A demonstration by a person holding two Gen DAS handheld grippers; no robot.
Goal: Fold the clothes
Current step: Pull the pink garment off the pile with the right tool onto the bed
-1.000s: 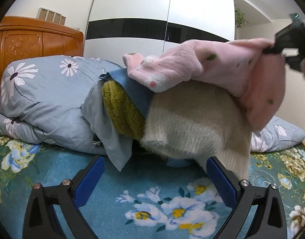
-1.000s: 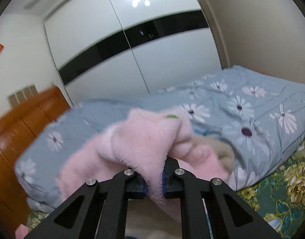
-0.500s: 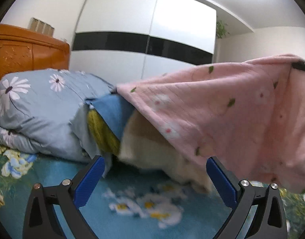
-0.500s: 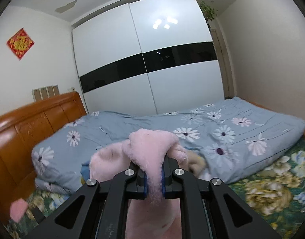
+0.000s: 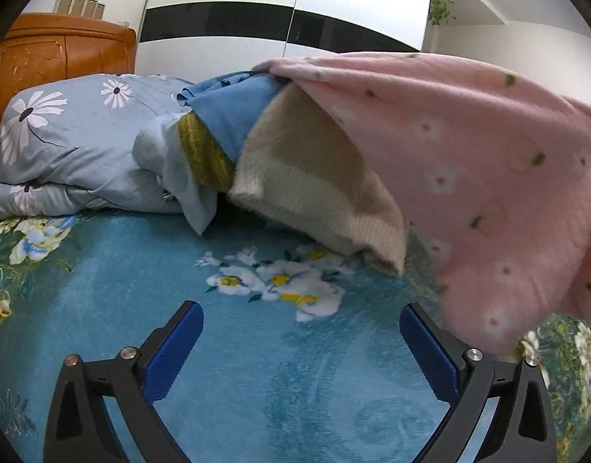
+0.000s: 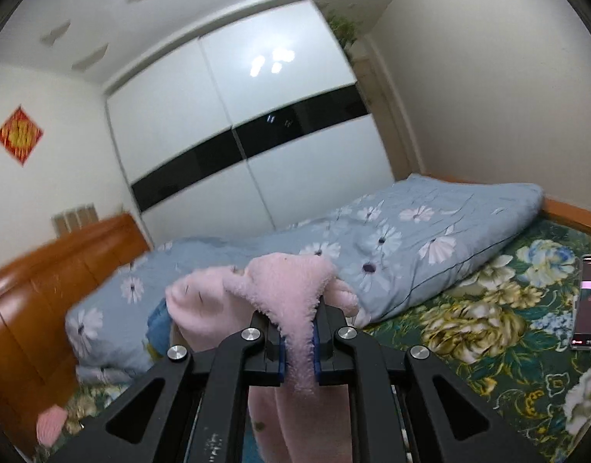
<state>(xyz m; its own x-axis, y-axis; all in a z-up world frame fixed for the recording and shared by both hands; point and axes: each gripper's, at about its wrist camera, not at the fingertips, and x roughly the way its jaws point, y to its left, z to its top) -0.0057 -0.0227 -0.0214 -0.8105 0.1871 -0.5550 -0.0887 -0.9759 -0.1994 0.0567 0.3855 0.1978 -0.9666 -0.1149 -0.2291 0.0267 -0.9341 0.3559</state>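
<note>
Closest up, the right gripper [image 6: 297, 351] has its jaws clamped tight on a bunched fold of the pink fleece garment [image 6: 283, 289], fuzzy pile squishing out above the blue pads and more of it hanging straight down below. The left gripper [image 5: 301, 341] is empty, jaws spread wide apart, hovering low over the bed sheet [image 5: 233, 366], a smooth teal fabric with white and yellow flowers printed on it.

From that left view the pink fleece garment [image 5: 469, 177] stretches as a soft sheet with tiny flower and leaf dots, lifted on the right and draped at its far edge over the clothes pile. Under it sits a shaggy cream and beige knit sweater [image 5: 318, 185], then a chunky olive knit [image 5: 202, 150] and a smooth blue cloth [image 5: 233, 115].

Behind the pile is a puffy grey-blue daisy-print duvet [image 5: 75, 135], a glossy orange wooden headboard [image 5: 60, 54], and a white wardrobe [image 6: 233, 123] with a black band. A lit phone [image 6: 588, 301] lies on the bed at the right.
</note>
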